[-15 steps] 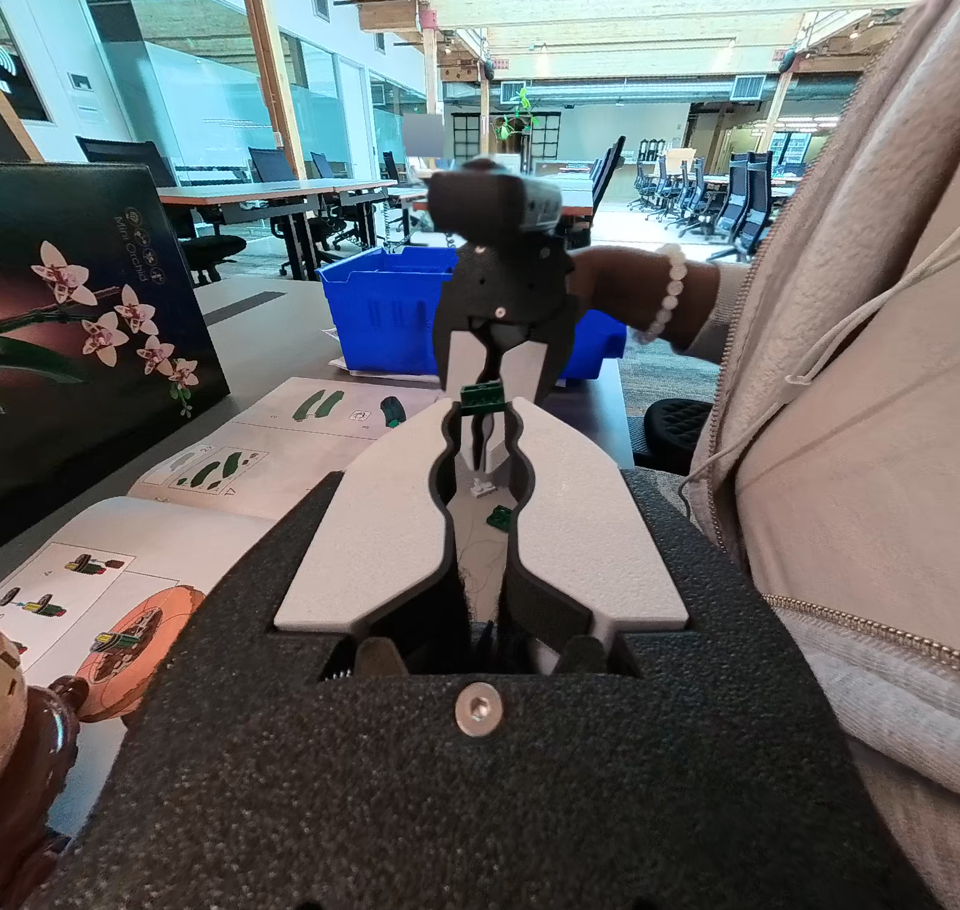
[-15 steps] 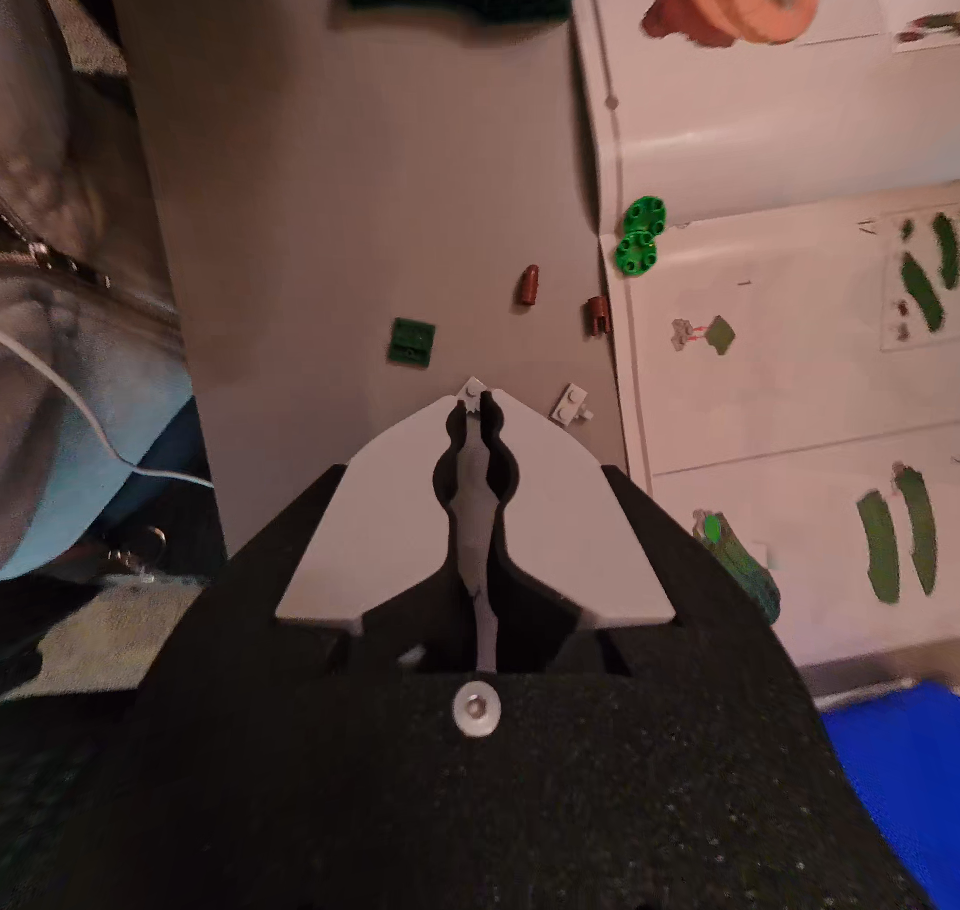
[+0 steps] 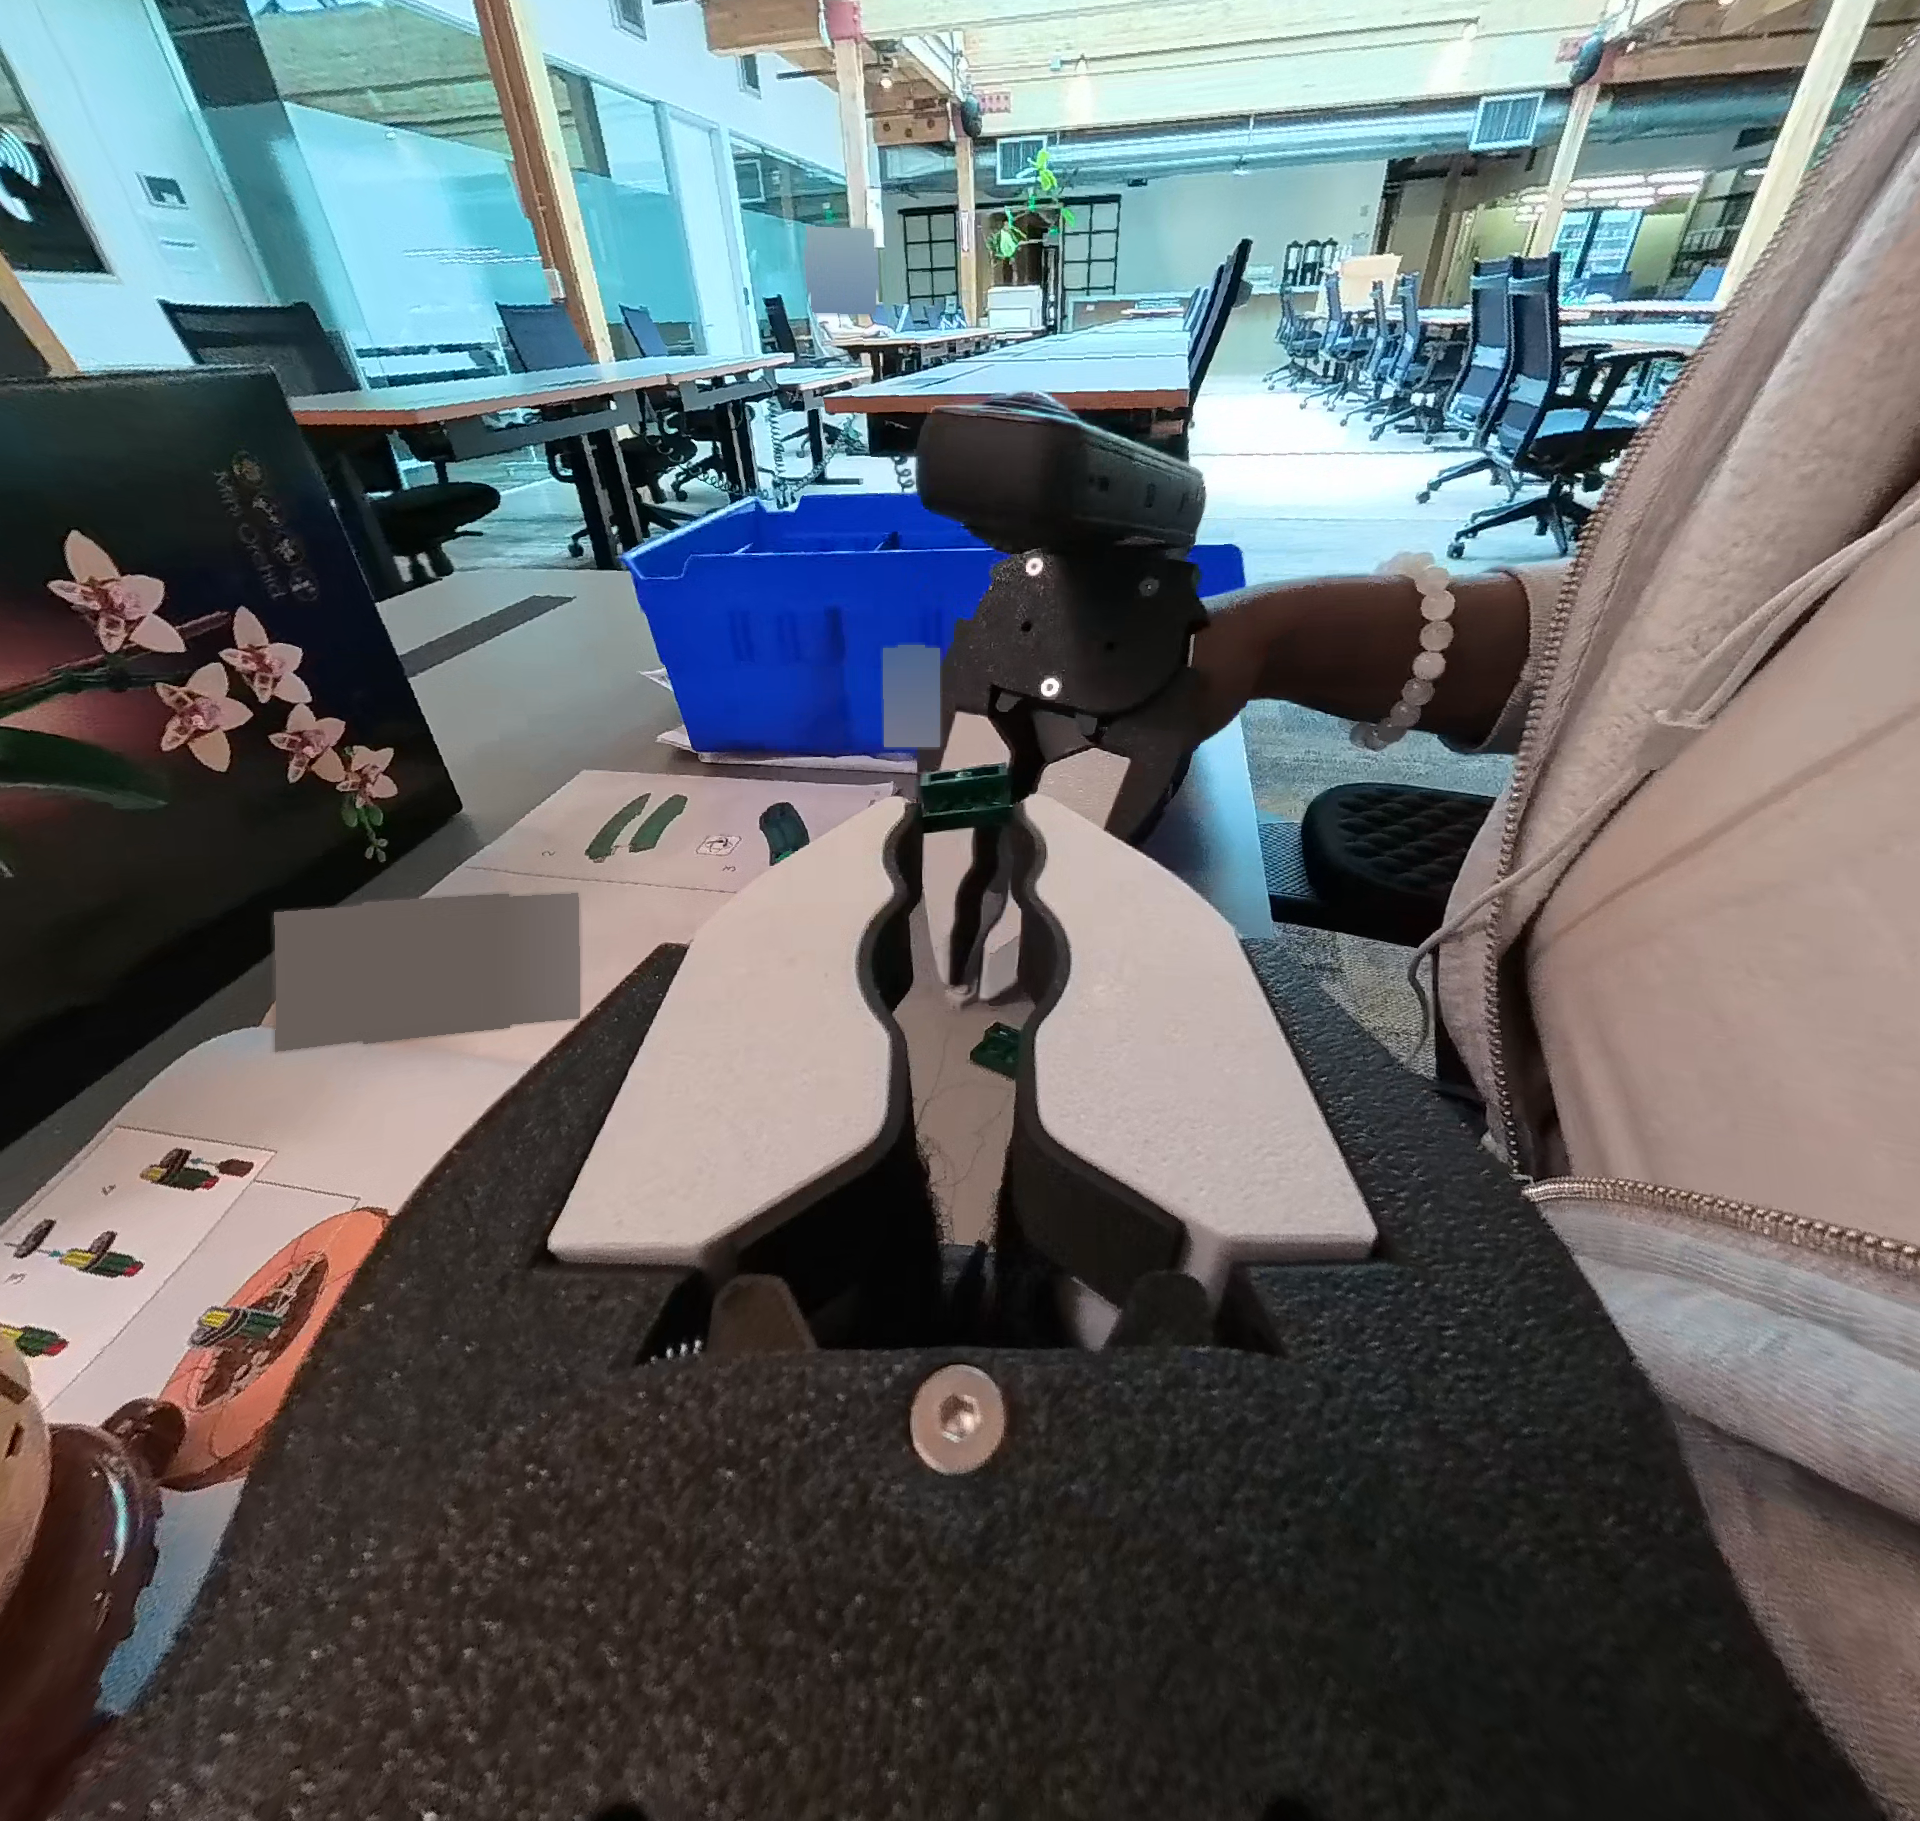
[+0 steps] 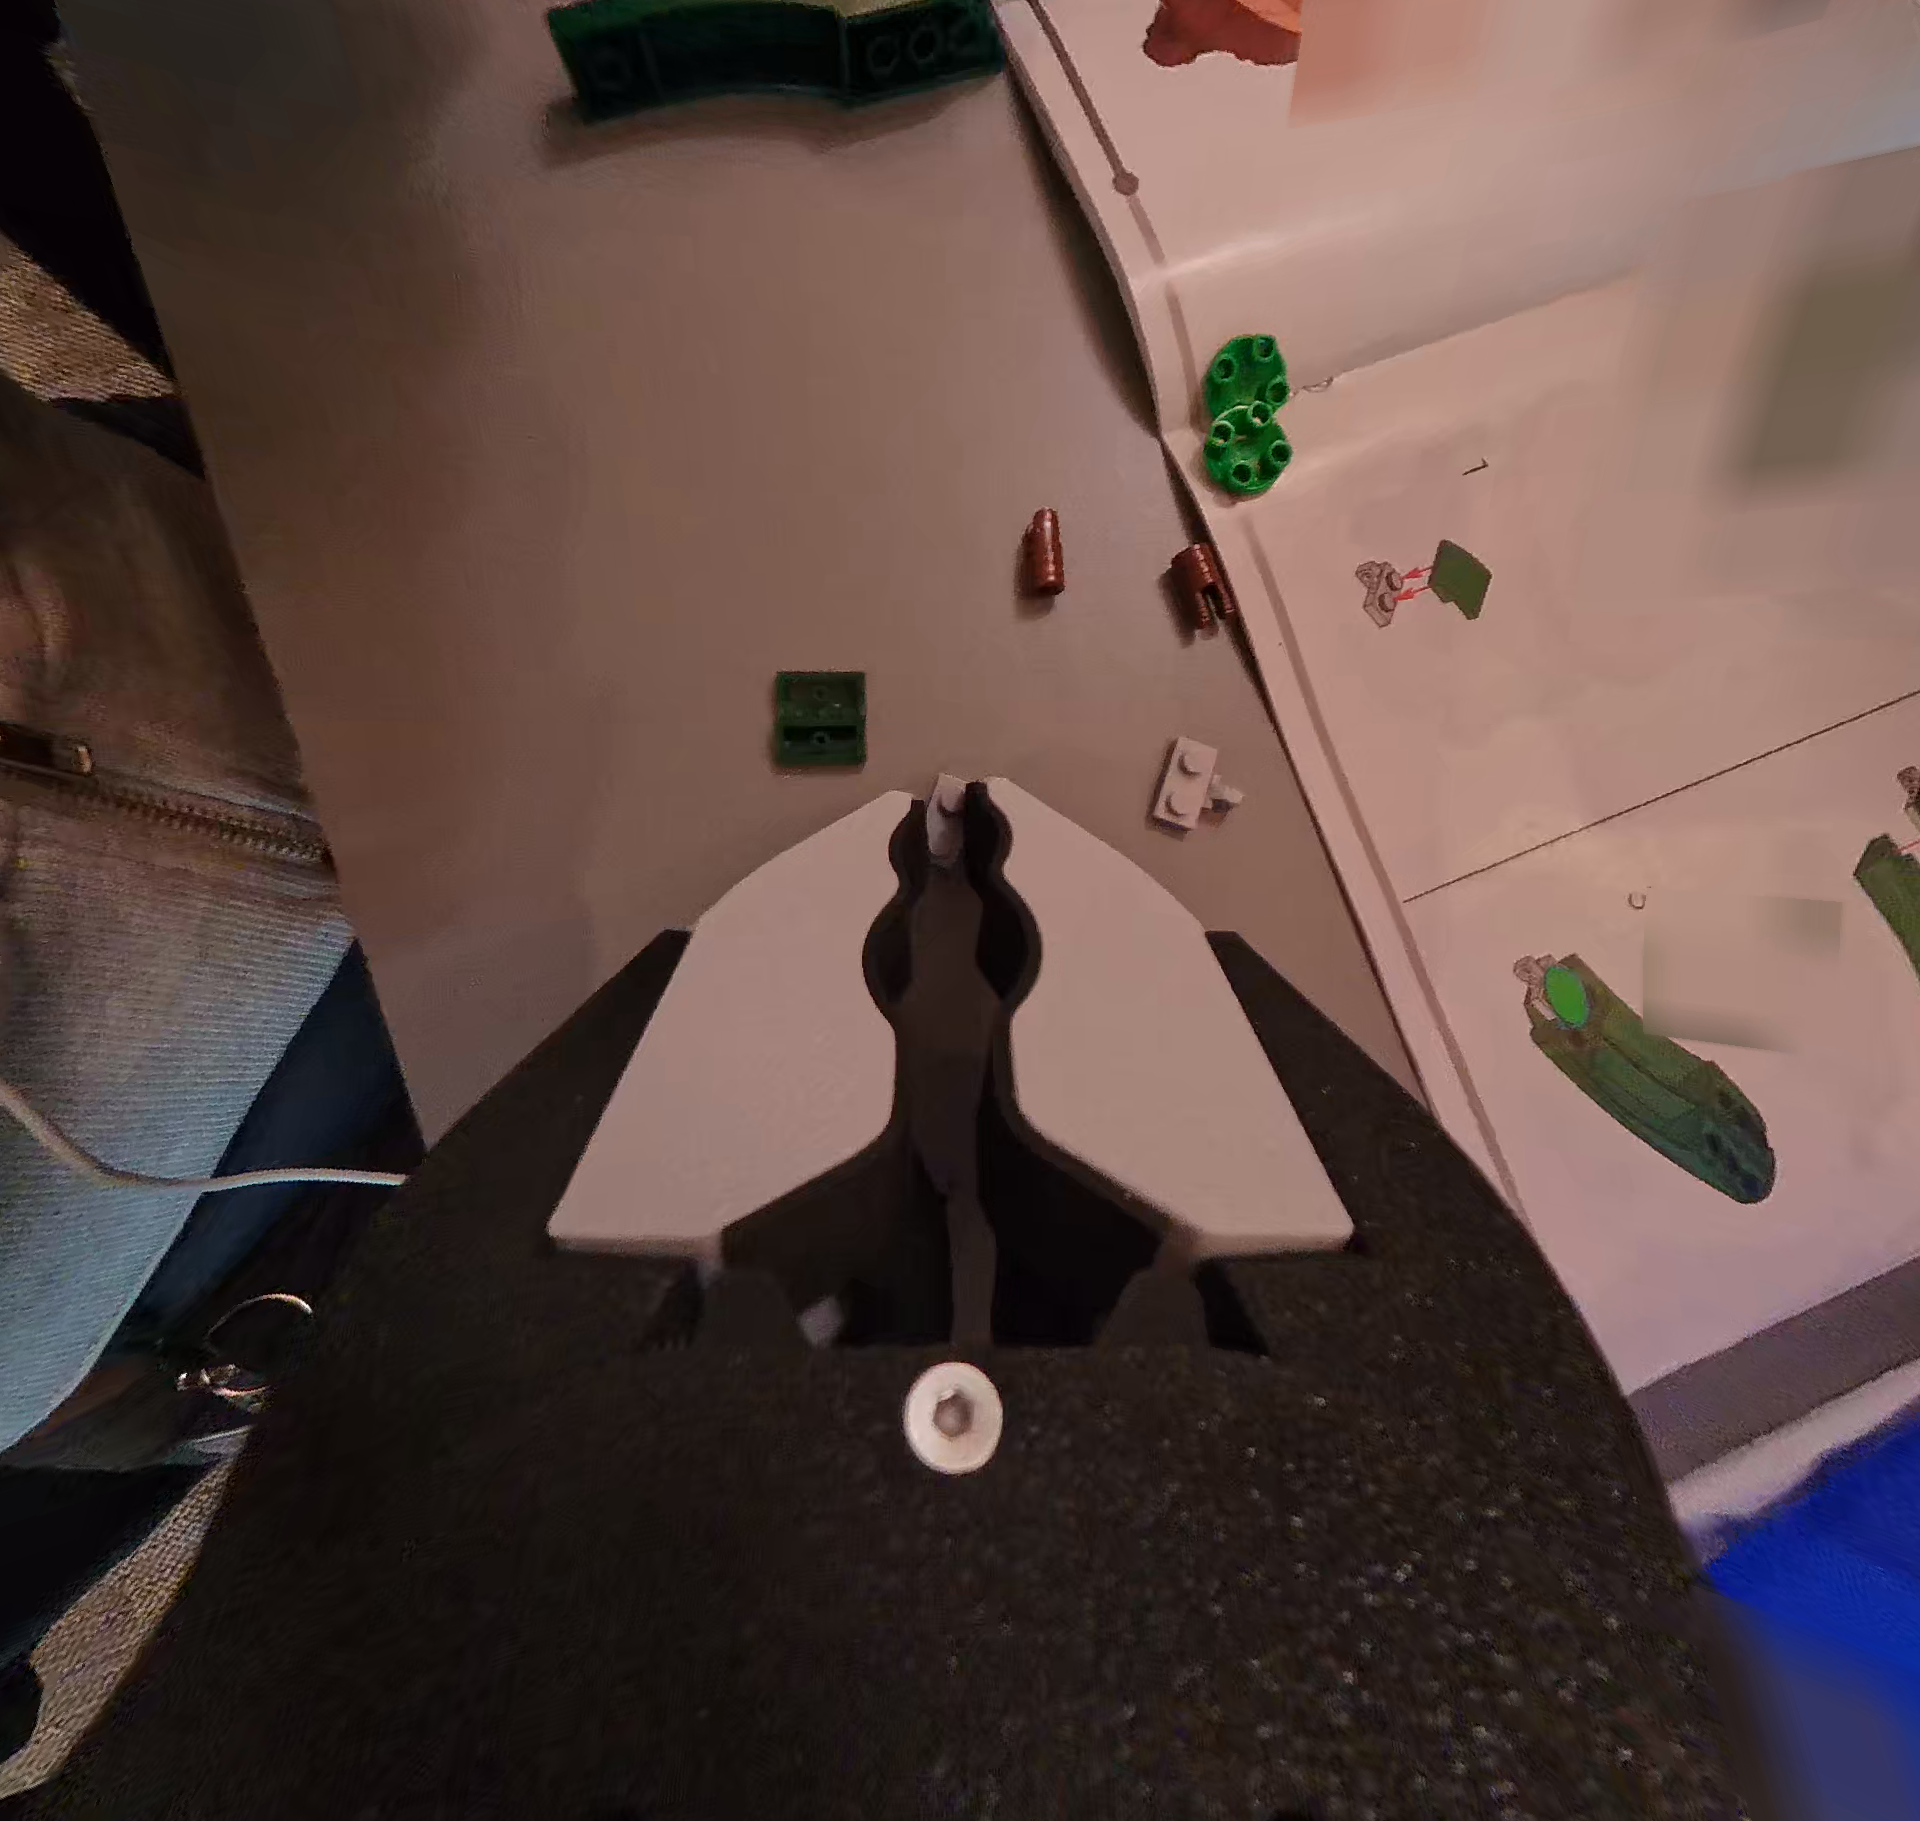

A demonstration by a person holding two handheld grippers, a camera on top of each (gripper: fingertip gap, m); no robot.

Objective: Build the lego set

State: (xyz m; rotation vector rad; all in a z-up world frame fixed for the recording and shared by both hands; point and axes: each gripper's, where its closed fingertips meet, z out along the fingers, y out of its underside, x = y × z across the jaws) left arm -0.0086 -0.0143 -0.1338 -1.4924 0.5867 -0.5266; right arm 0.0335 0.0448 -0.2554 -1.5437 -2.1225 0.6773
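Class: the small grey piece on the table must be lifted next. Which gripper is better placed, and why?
Right. The right gripper points down at the table with the grey piece between its fingers. The left gripper holds a dark green piece aloft.

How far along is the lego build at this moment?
Early. Done: nothing looks joined yet. In hand: left claw grips a dark green piece; right claw pinches a small grey piece by the table. Left: loose dark green tile, grey plate, brown pieces, bright green rounds, large leaves.
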